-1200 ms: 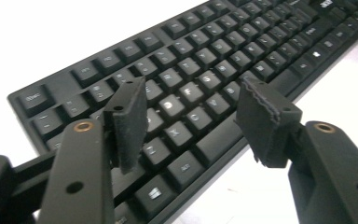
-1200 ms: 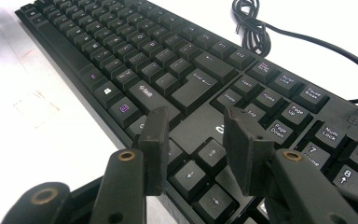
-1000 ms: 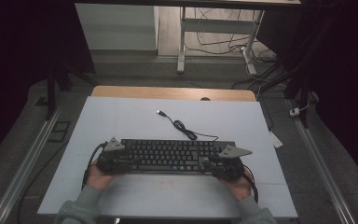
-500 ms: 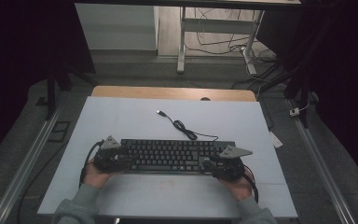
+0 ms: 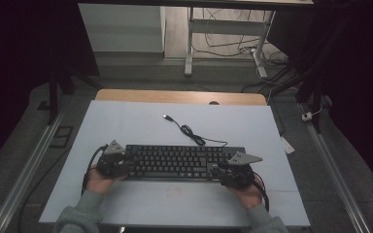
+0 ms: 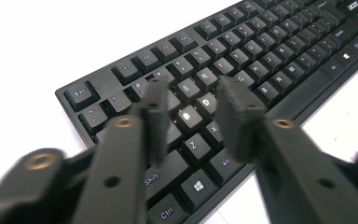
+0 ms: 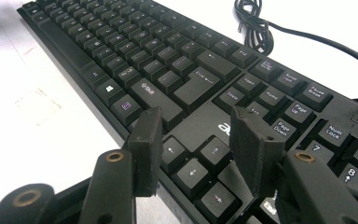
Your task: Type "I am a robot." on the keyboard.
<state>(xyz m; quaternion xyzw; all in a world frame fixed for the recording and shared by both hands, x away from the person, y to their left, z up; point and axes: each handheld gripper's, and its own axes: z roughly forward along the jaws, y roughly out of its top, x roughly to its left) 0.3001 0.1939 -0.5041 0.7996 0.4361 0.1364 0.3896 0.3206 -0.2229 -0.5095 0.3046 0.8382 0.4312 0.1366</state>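
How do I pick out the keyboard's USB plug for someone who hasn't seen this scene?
Start at the white table mat. The black keyboard lies along its near edge; follow its black cable away from the person. The USB plug is the small metal-tipped free end, alone on bare mat.

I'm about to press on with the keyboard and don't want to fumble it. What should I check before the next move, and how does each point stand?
1. Keyboard flat on the white table: ok.
2. Left claw over the keyboard's left end, above the letter keys: ok. Its jaws have just been closing, with only keytops beneath the gap.
3. Right claw over the arrow keys at the right end: ok. Its jaws have just been opening, nothing clamped.
4. Keyboard cable lies behind the keyboard, away from both claws: ok.
5. Whether any pad presses a key: cannot tell.
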